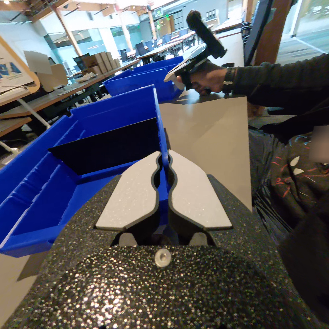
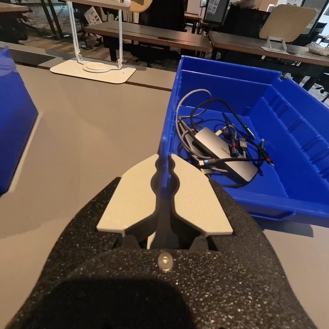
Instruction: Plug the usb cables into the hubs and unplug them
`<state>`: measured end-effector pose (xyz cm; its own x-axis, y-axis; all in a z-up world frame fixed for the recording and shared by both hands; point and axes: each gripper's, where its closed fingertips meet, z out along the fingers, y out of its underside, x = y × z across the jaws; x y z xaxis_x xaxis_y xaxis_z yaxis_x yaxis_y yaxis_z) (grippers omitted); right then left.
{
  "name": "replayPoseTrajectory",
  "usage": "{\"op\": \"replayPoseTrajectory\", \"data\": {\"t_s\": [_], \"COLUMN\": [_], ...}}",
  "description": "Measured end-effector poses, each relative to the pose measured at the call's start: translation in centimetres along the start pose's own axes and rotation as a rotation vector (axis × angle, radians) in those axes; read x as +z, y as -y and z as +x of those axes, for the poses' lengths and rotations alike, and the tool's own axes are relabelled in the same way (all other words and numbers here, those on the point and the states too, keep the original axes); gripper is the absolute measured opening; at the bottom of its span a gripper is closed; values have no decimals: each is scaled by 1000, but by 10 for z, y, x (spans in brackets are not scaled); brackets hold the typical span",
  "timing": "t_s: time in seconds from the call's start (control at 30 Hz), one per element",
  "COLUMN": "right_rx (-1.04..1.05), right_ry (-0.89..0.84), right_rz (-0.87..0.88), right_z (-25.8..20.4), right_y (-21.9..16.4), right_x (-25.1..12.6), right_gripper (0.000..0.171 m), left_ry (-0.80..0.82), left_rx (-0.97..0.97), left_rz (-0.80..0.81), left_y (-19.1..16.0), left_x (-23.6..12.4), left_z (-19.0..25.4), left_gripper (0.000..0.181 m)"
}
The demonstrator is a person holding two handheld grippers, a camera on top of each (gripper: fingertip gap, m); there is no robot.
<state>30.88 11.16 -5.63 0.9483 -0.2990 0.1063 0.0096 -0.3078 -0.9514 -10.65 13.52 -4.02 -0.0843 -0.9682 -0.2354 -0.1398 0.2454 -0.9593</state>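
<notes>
In the right wrist view, my right gripper (image 2: 164,157) is shut on the left wall of a blue bin (image 2: 231,76). A silver USB hub (image 2: 224,153) lies in this bin under a tangle of braided and black cables (image 2: 193,99) with loose plugs. In the left wrist view, my left gripper (image 1: 164,154) is shut on the right wall of another blue bin (image 1: 114,105). This bin has a black divider (image 1: 110,144) across it; I see no hub or cable in it. The right gripper (image 1: 170,78) also shows farther back in the left wrist view, at the far bin (image 1: 142,78).
Both bins stand on a grey table (image 2: 89,133). A white lamp base (image 2: 92,70) sits at the table's far edge. The left bin's corner (image 2: 14,115) shows at the left of the right wrist view. A person's sleeve (image 1: 277,83) and dark clothing are at the right.
</notes>
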Motion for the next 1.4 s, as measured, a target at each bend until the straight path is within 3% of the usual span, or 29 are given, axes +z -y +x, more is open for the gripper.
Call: {"op": "replayPoseTrajectory", "data": {"t_s": [0.33, 0.73, 1.1, 1.4], "right_rx": [47, -125, -178, -245], "right_ry": [93, 324, 770, 1151], "right_rz": [3, 41, 57, -10], "right_z": [-5, -48, -99, -100], "right_y": [0, 1, -1, -4], "right_x": [-2, -14, -40, -48], "right_gripper": [9, 10, 10, 12], "left_ry": [-178, -258, -383, -532], "left_rx": [19, 7, -15, -36], "left_rz": [51, 65, 84, 97], "left_y": [8, 9, 12, 15], "left_x": [-3, -6, -13, -23], "left_z": [29, 38, 50, 67], "left_gripper": [3, 3, 3, 2]}}
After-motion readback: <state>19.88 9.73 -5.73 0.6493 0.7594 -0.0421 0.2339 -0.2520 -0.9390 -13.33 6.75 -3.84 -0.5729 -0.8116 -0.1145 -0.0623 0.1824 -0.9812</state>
